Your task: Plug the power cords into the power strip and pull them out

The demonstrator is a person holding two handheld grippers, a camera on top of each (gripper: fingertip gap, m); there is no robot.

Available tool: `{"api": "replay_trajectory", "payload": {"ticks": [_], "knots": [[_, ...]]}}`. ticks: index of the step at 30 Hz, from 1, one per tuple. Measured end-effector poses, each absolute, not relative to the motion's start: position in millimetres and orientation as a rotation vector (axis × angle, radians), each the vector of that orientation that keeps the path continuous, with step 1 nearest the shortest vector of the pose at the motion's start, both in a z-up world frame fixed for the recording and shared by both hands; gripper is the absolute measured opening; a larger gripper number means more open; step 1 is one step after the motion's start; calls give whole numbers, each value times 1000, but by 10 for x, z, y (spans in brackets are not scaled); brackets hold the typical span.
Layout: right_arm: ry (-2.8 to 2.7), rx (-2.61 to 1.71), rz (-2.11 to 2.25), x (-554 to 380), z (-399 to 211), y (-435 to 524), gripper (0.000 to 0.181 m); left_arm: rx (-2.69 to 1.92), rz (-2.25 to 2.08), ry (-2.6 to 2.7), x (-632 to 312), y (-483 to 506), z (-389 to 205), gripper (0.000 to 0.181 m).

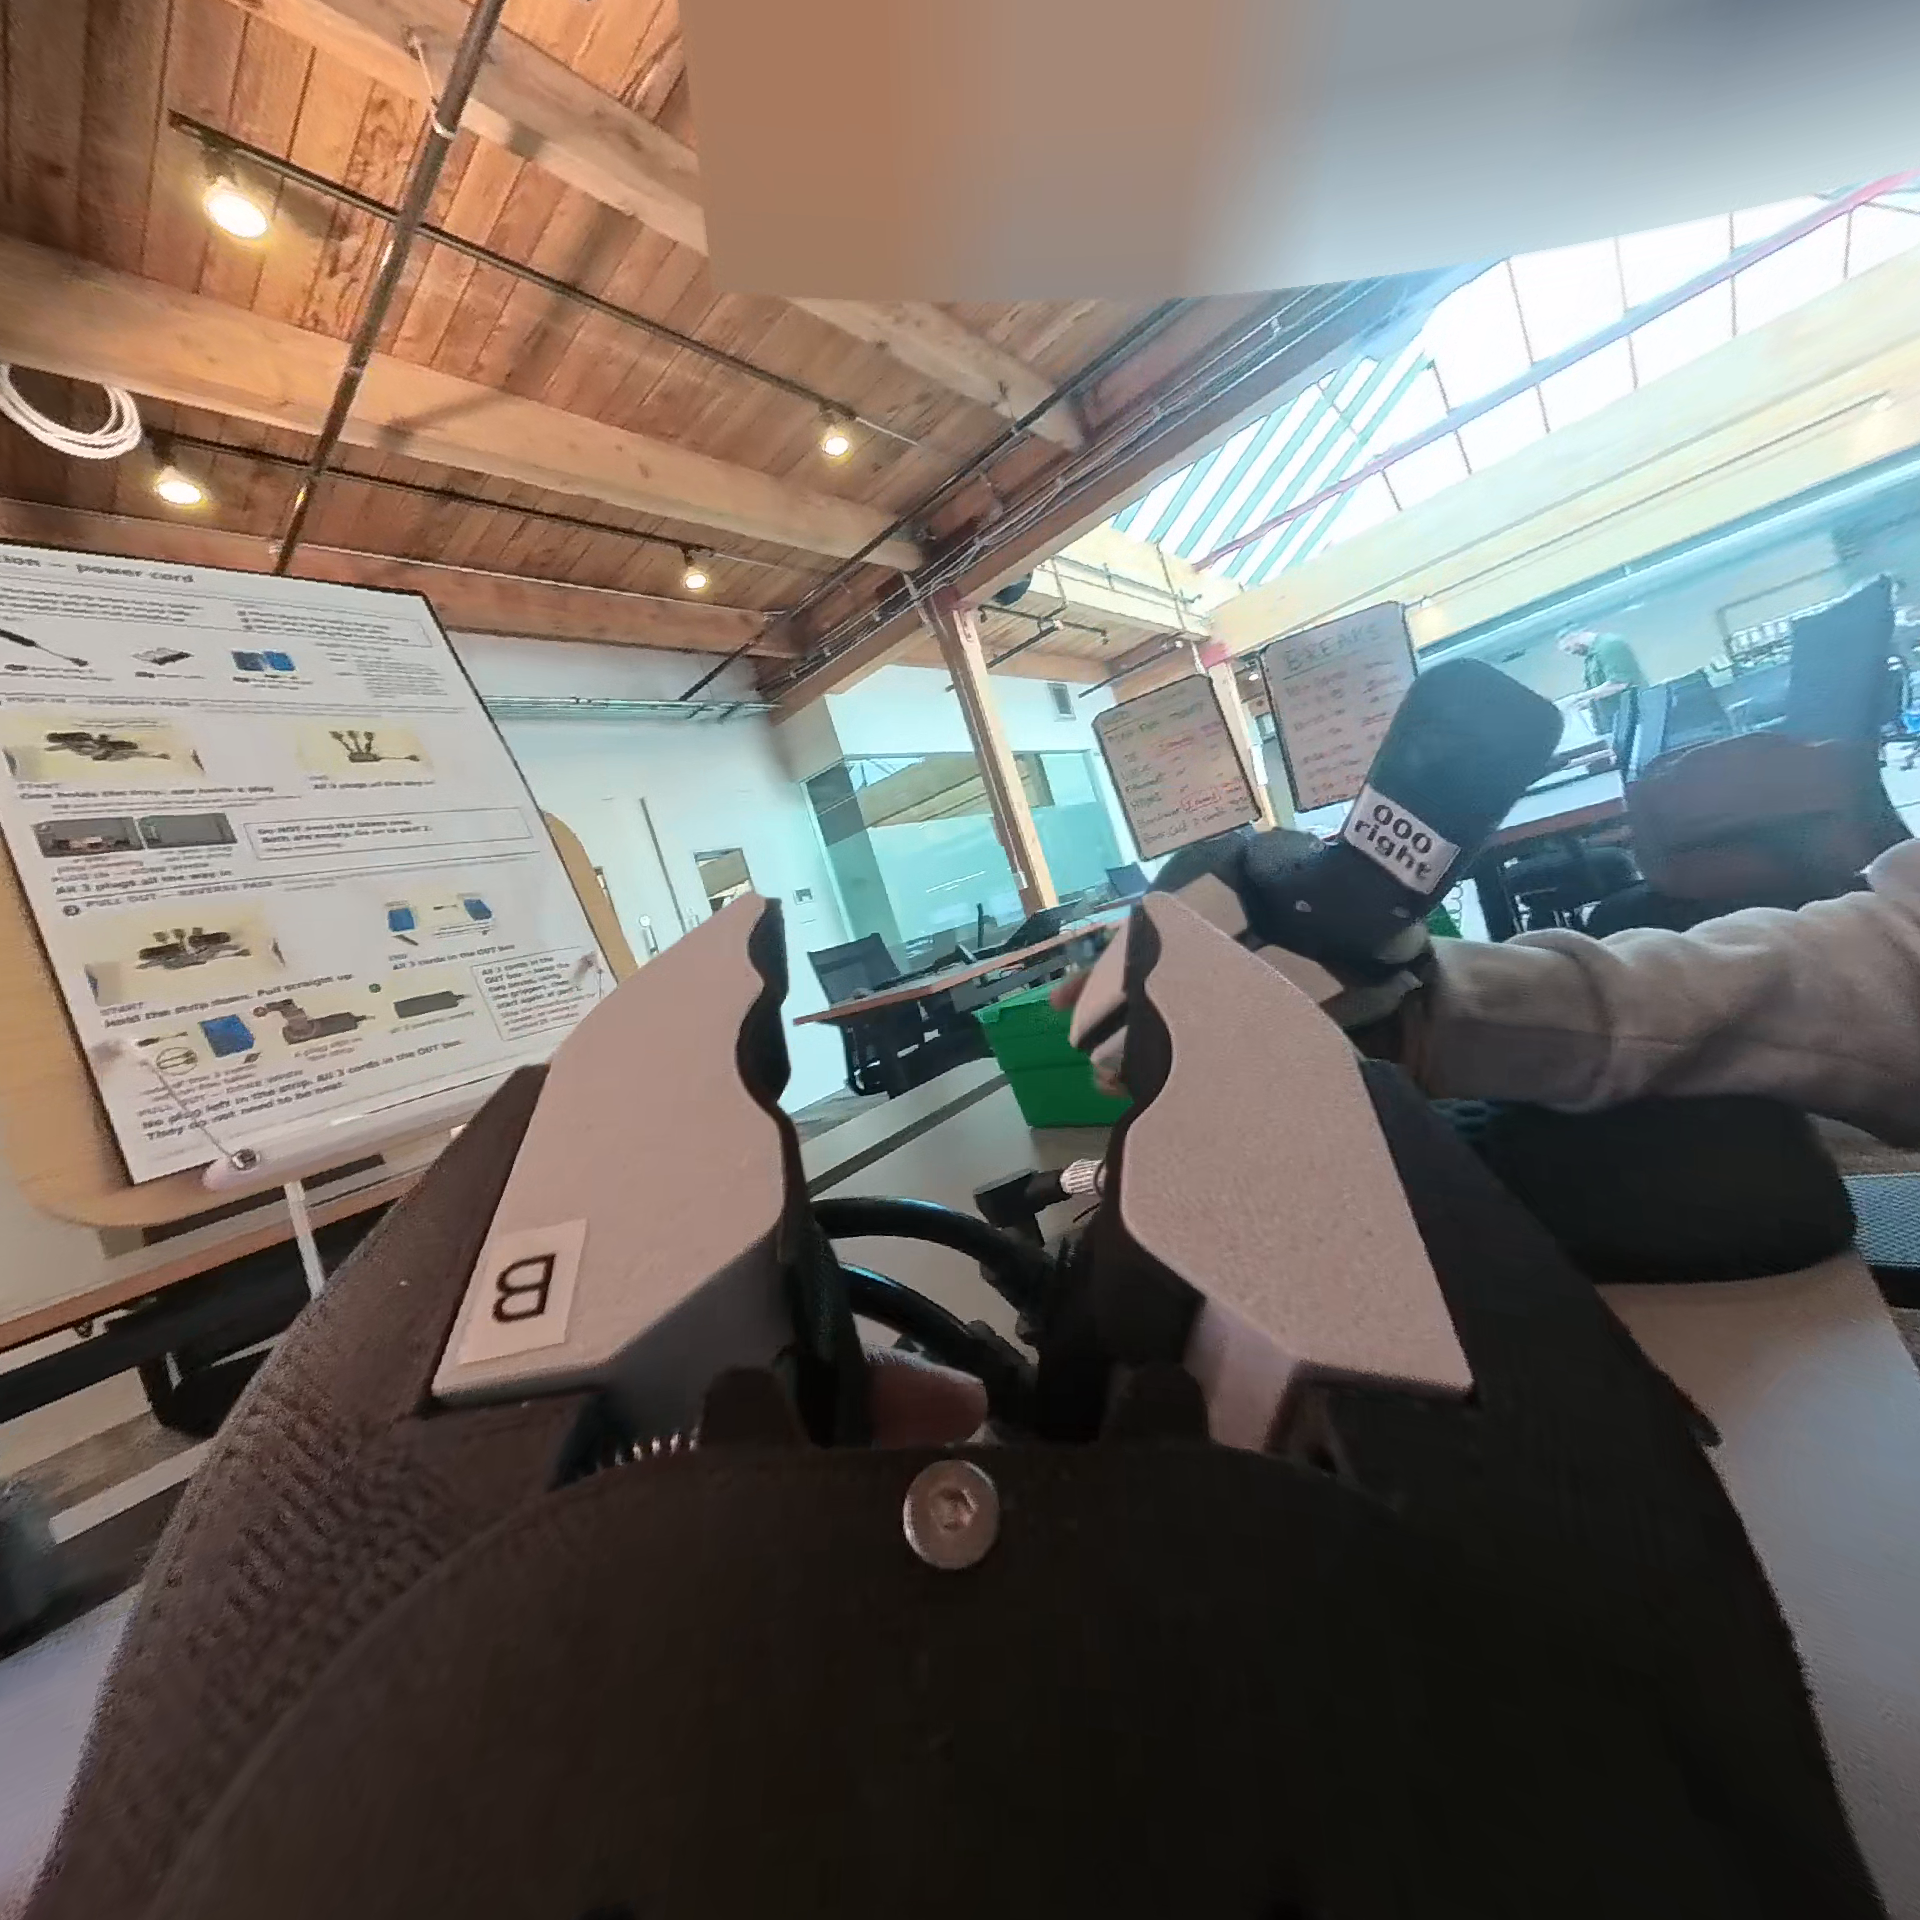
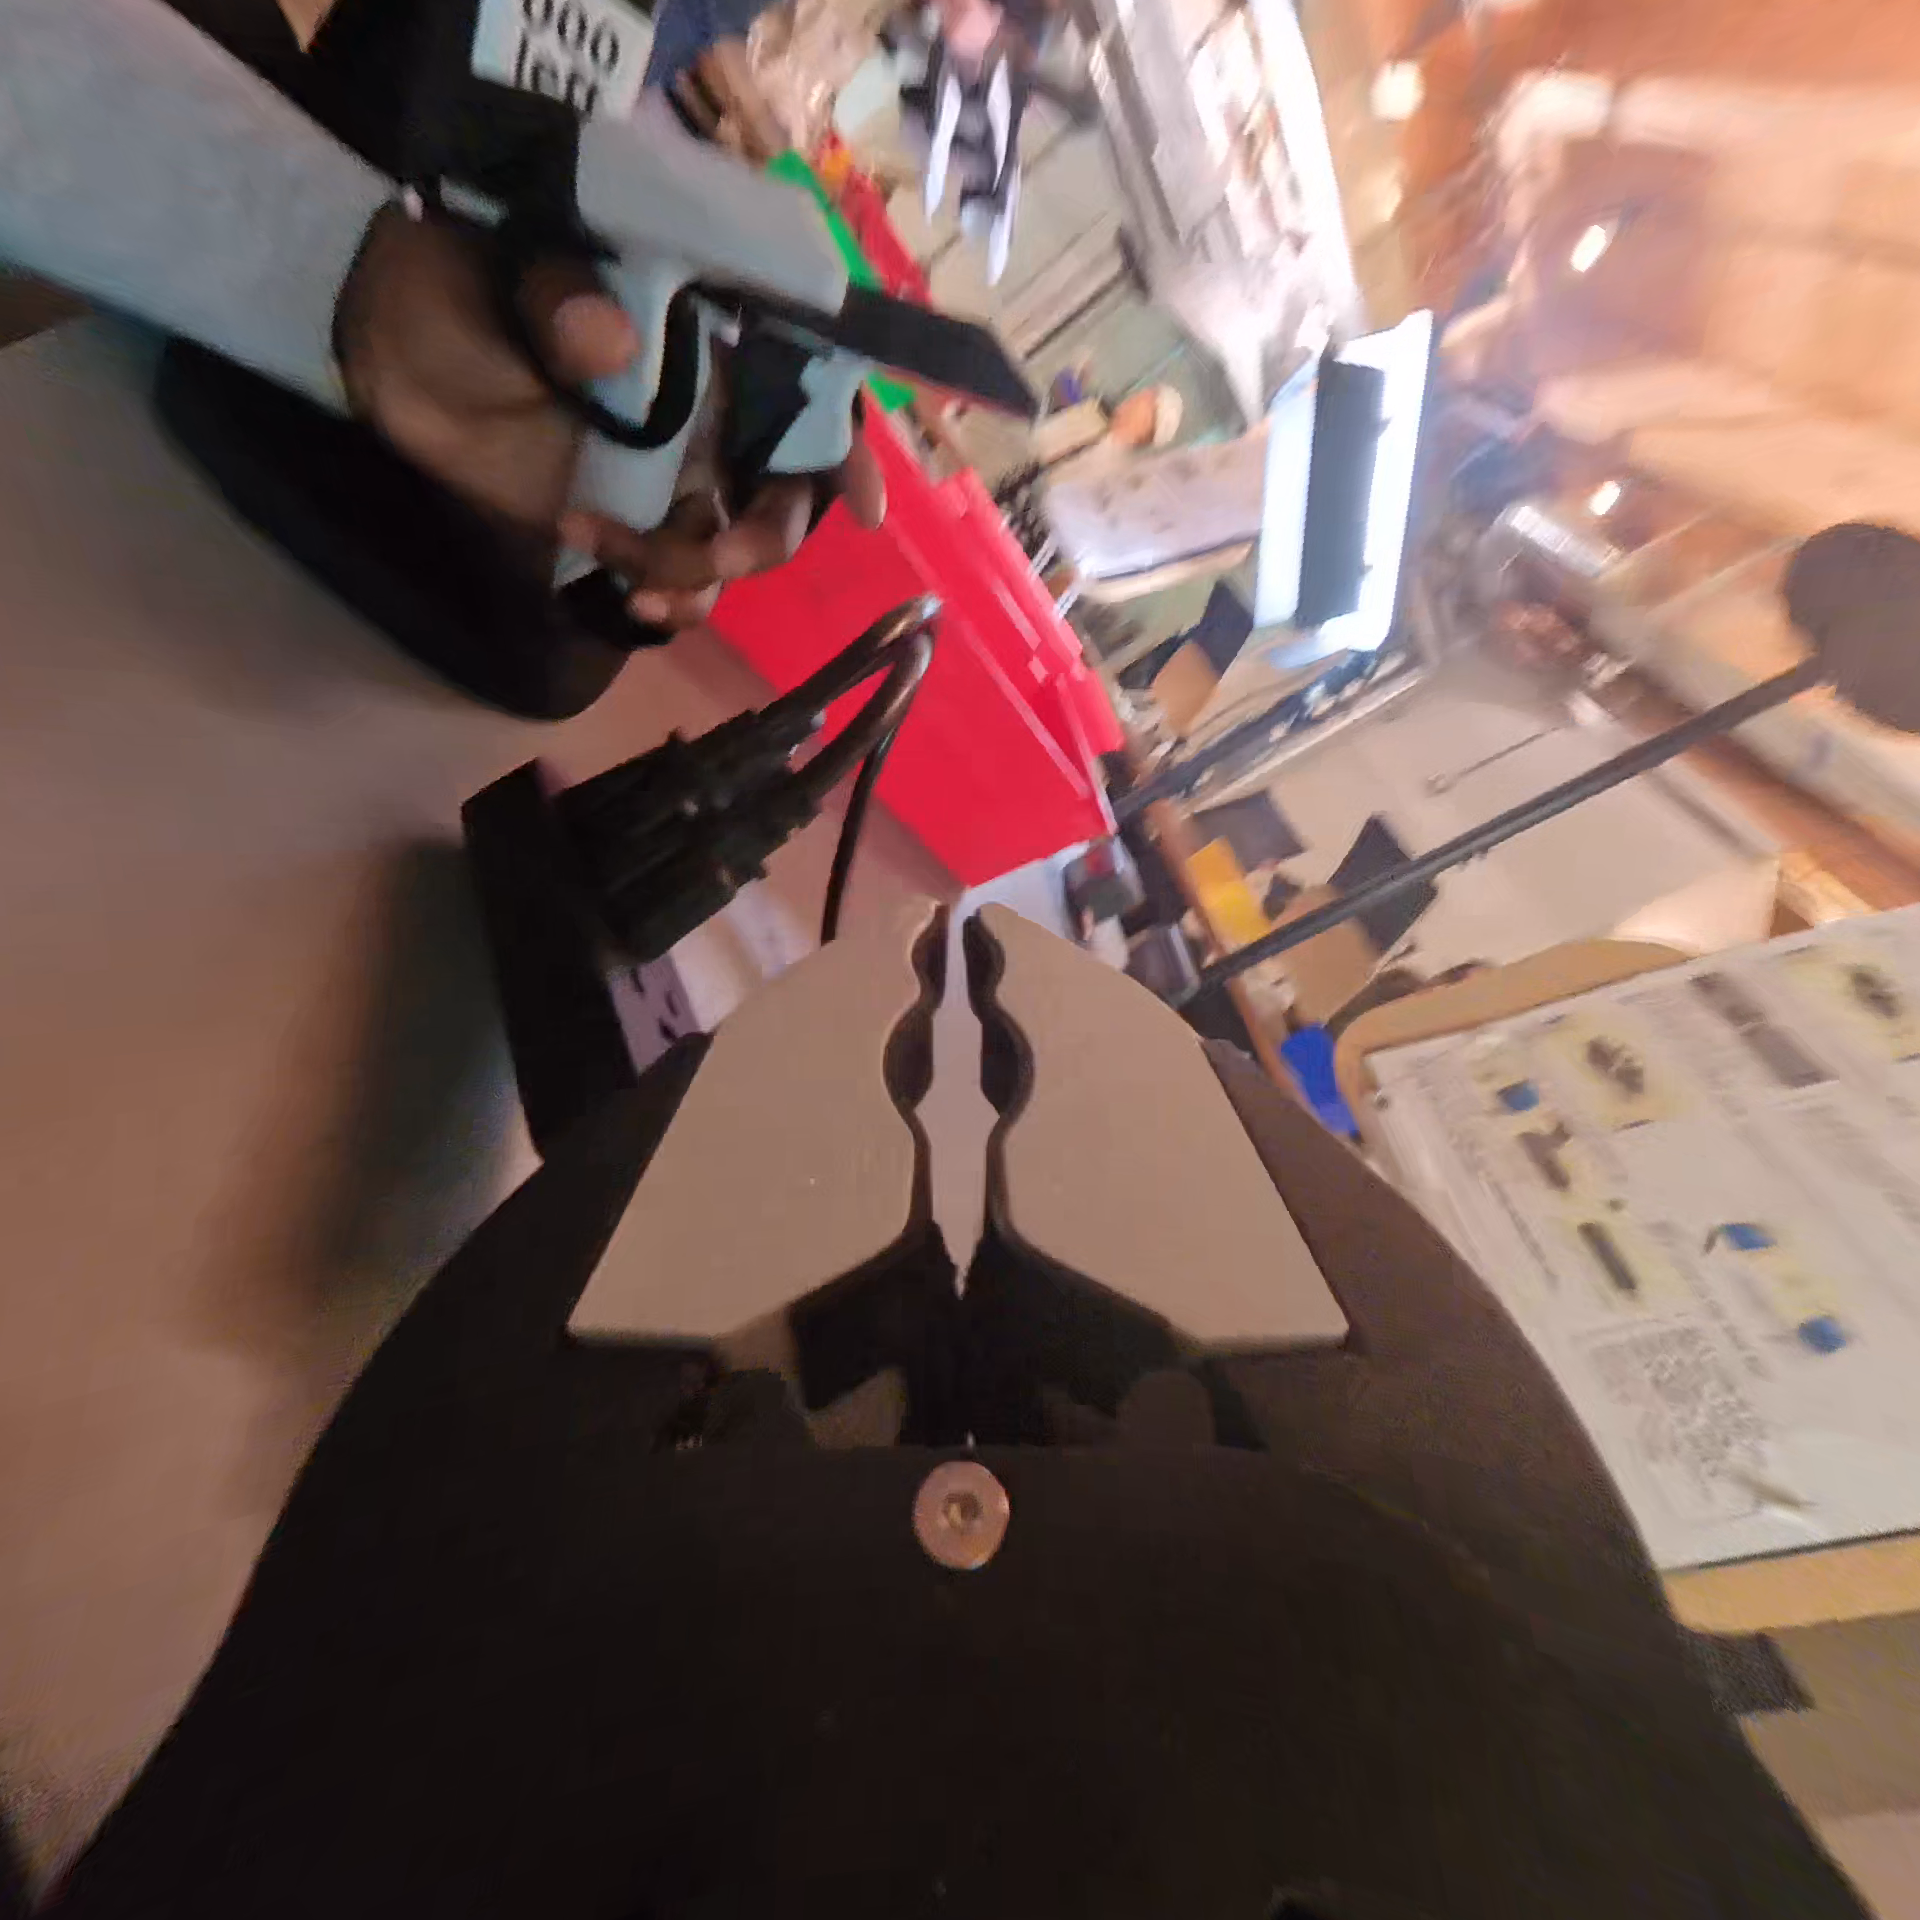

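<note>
The right tongs (image 2: 956, 925) are almost pressed together. Only a thin slit is left, and nothing is in it. The left tongs (image 1: 945, 935) are spread wide and pinch nothing.

In the right wrist view, the black power strip (image 2: 520, 914) lies on the pale table (image 2: 208, 935), at the middle left of the frame. It is just up and left of the right tongs' tips. The plugs (image 2: 686, 831) sit in the strip. Their long way runs from the strip at the lower left up to the upper right, where the cords (image 2: 894, 665) bend over. So a pull would have to go along that line, I think.

The right tongs look nearer to the plugs. The left tongs hang higher, near the cords' bend.

Count: 1 power strip, 2 tongs, 1 red bin (image 2: 935, 727) and 1 green bin (image 1: 1039, 1060). There seem to be 3 plugs, but the blur makes that hard to tell.
</note>
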State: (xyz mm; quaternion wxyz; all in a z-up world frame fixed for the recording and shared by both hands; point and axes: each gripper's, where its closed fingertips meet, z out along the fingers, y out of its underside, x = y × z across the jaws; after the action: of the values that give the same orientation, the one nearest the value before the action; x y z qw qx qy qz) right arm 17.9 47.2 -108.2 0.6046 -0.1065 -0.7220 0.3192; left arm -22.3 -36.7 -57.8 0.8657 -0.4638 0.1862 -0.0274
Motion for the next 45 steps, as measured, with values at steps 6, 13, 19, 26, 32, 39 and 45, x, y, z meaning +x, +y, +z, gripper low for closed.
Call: {"api": "replay_trajectory", "payload": {"ticks": [6,13,19,26,32,39,45], "knots": [[-2027,-528,967,221,-1508,309,3,-1031,-2,377,-277,-282,-649,62],[-2309,-820,965,281,-2007,377,2,-1063,-29,364,-281,-270,-672,58],[-2319,-861,1025,292,-2033,358,5,-1368,-369,368,-152,-384,-810,60],[-2305,-871,1077,288,-2031,353,6,-1805,-387,565,45,-441,-1436,61],[-2303,-896,1109,291,-2028,349,6,-2158,-284,678,97,-140,-1996,73],[-2300,-911,1139,293,-2026,346,7,-2259,-321,728,79,25,-2138,45],[-2293,-908,1155,282,-2024,332,7,-2246,-317,756,68,31,-2141,42]]}}
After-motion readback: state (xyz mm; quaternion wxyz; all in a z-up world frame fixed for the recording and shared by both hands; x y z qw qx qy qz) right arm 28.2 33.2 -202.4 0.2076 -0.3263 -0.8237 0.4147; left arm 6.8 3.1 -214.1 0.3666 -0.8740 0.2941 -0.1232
